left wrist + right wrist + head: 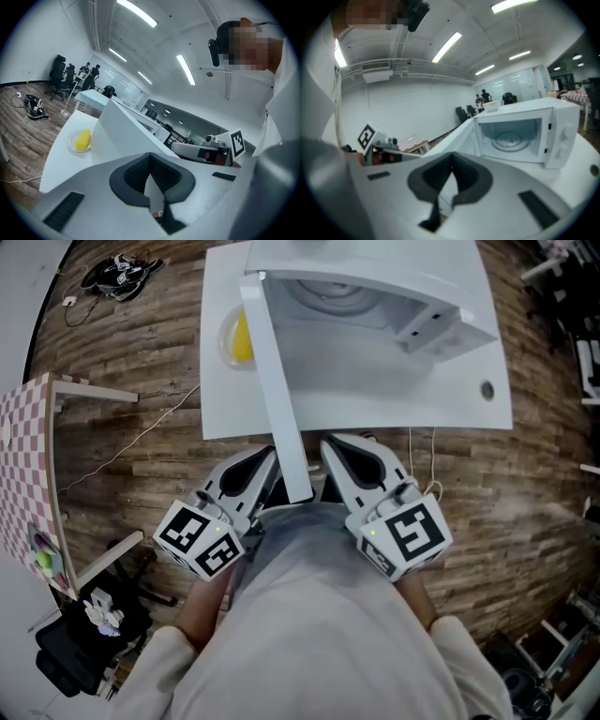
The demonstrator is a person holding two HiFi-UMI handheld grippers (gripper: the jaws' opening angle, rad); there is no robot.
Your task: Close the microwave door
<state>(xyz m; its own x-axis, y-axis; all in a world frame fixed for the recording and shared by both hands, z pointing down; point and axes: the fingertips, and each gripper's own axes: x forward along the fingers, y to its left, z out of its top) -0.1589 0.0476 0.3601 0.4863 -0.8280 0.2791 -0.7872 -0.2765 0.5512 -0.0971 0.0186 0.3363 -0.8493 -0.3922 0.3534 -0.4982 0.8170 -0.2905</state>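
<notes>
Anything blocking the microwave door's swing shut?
Nothing on the table: the door's inner side is bare, the cavity empty. The corn plate sits outside the door. Only the right hand-held gripper is beside its inner face.

Bright overhead strip lights (137,12), soft shadows; fisheye warp w/ dark corners; near foreground blurry.

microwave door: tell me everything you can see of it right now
The microwave door is plain white, plastic-looking and wide open: hinged on the left of the cavity, swung toward the person past the table edge. The head view shows it edge-on, a long slab. Its free end sits between the left tool and the right tool; contact can't be confirmed.
</notes>
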